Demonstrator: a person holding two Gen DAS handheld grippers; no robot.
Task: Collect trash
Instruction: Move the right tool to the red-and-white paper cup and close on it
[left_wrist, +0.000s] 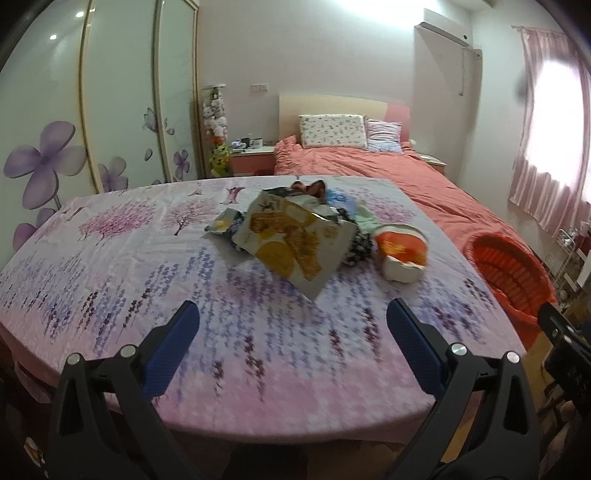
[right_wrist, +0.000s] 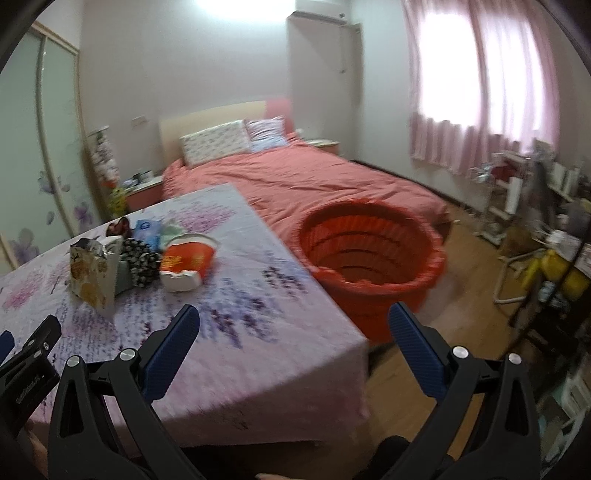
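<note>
A pile of trash lies mid-table: a large snack bag (left_wrist: 291, 240), an orange-and-white paper cup on its side (left_wrist: 402, 254), a small yellow wrapper (left_wrist: 223, 225), and blue and green wrappers (left_wrist: 343, 203) behind. The same bag (right_wrist: 94, 275) and cup (right_wrist: 186, 264) show in the right wrist view. An orange bin (right_wrist: 369, 258) stands on the floor right of the table, also at the left view's right edge (left_wrist: 513, 273). My left gripper (left_wrist: 291, 317) is open and empty, short of the pile. My right gripper (right_wrist: 293, 325) is open and empty over the table's right front corner.
The table wears a floral purple-pink cloth (left_wrist: 129, 258). A bed with a salmon cover (right_wrist: 314, 181) lies behind. Wardrobe doors (left_wrist: 92, 110) stand left. Shelves and clutter (right_wrist: 535, 221) line the right wall under pink curtains. Wooden floor (right_wrist: 461, 321) surrounds the bin.
</note>
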